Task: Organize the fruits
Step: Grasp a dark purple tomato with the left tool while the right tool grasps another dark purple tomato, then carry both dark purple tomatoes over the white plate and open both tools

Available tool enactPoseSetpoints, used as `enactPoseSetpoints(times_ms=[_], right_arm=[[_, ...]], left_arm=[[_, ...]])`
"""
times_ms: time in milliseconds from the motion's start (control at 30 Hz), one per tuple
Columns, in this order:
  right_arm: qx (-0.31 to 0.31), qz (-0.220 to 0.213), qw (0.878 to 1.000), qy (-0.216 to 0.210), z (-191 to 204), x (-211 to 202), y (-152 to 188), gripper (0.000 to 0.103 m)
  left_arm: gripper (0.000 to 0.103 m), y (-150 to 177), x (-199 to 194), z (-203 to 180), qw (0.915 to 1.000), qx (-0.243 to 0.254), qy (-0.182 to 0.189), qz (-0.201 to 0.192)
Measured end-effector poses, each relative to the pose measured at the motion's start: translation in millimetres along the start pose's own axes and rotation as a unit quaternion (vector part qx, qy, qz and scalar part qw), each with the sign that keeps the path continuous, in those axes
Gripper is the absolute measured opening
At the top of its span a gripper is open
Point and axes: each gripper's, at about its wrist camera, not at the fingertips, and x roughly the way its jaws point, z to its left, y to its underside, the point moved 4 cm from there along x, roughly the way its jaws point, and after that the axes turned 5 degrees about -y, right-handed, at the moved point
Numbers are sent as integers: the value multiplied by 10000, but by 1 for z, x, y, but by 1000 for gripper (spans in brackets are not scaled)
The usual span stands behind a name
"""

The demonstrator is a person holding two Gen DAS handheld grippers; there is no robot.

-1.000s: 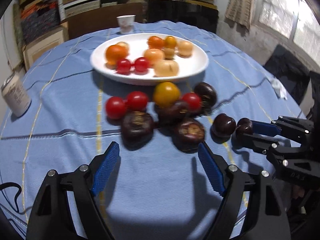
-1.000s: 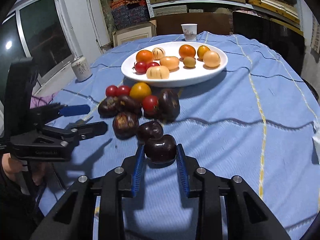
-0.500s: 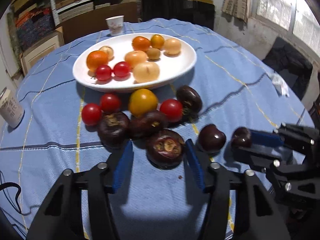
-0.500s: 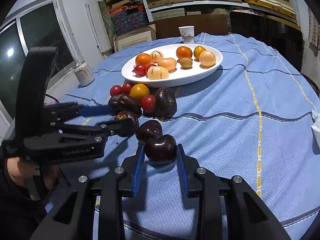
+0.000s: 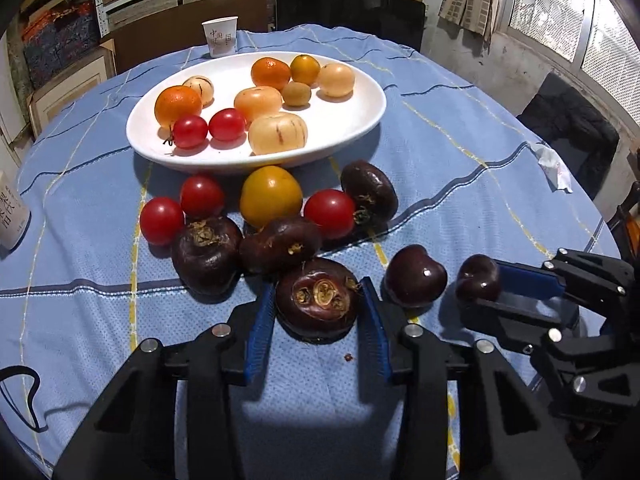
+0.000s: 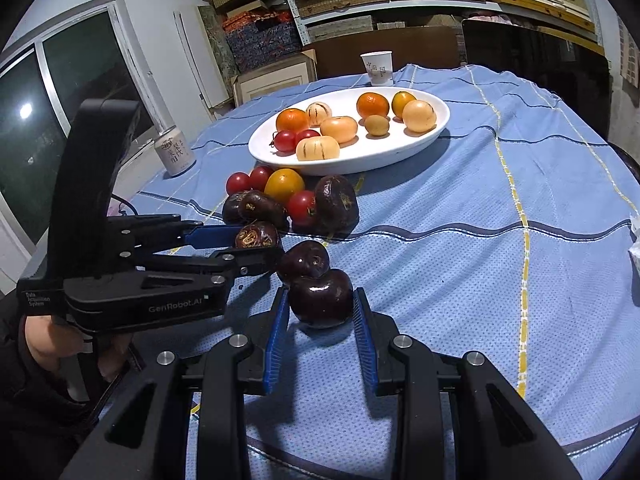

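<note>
A white plate [image 5: 360, 128] holds oranges, pale melons and red tomatoes. In front of it lie red tomatoes [image 5: 162, 220], a yellow tomato [image 5: 271, 195] and several dark purple fruits. My left gripper [image 5: 318, 310] is shut on a dark purple fruit [image 5: 318, 300] with a scarred top, resting on the cloth. My right gripper [image 6: 321, 312] is shut on a glossy dark purple fruit [image 6: 321, 298], also seen in the left wrist view [image 5: 478, 276]. Another dark fruit [image 6: 304, 260] touches it from behind. The left gripper shows in the right wrist view [image 6: 256, 248].
A paper cup [image 5: 220, 38] stands behind the plate. A drink can [image 6: 174, 154] stands at the table's left edge. A crumpled tissue [image 5: 554, 168] lies at the right edge. Shelves and boxes stand behind the blue-clothed round table [image 6: 480, 260].
My left gripper moved forward to the scarred dark fruit and closed from wide open onto it. My right gripper stayed shut on its glossy dark fruit.
</note>
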Motion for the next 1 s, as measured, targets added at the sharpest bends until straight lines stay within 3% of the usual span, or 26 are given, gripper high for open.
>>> enactPoseSetpoints(times_ms=[700, 1000], right_arm=[[11, -65, 10000, 70, 1, -3, 1, 33], [28, -118, 9997, 208, 2, -7, 5, 33]], left_arm=[[41, 16, -19, 5, 9998, -106, -12, -170], [41, 25, -43, 26, 9983, -426, -28, -387]])
